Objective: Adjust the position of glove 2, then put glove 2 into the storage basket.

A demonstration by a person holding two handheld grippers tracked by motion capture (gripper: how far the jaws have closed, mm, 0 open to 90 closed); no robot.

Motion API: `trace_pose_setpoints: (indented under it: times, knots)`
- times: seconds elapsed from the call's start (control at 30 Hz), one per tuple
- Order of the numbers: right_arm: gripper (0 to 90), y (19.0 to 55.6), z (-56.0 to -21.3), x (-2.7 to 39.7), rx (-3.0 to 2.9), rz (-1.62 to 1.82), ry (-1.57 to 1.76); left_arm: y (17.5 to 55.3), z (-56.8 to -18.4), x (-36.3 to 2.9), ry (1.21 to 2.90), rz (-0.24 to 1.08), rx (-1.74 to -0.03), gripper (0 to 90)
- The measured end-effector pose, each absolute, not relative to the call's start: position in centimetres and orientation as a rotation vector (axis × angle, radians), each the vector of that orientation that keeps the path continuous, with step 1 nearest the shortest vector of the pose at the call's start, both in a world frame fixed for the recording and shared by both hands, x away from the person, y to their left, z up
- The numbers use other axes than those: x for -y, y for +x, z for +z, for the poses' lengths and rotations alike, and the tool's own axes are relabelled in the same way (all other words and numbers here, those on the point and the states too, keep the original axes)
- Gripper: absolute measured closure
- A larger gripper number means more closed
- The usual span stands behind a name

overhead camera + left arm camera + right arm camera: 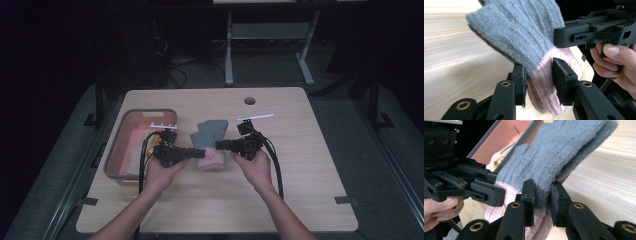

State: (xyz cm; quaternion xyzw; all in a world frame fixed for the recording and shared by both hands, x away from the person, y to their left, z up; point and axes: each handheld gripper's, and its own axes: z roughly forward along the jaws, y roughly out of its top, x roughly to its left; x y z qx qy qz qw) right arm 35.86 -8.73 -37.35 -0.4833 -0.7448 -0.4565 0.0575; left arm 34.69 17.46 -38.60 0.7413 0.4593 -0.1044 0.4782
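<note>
Two grippers, your left gripper [539,82] and right gripper [542,202], have their fingers clamped on the grey knitted glove with pink cuff [524,37] above the wooden tabletop [300,175]; no writing is readable.

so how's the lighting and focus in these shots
High view: dim, dark surround, table lit, glove small and soft. Left gripper view: bright, knit sharp, near claw slightly soft. Right gripper view: bright, wood washed out, bin blurred.

Glove [524,37] fingertips past frame edge
</note>
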Motion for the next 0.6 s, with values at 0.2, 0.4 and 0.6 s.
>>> trace_pose_setpoints:
  times: [0.2,0.4,0.6]
  knots:
    - [75.1,35.9,-37.0,8.1,2.272,-1.400,-1.446,34.5,-38.2,-18.1,1.806,-0.245,-1.124,64.6]
    - [75.1,36.1,-36.9,7.7,2.258,-1.405,-1.442,34.7,-37.9,-18.6,1.812,-0.229,-1.119,64.6]
    - [75.1,36.4,-36.3,7.3,2.246,-1.409,-1.434,34.8,-37.5,-19.1,1.799,-0.224,-1.117,64.6]
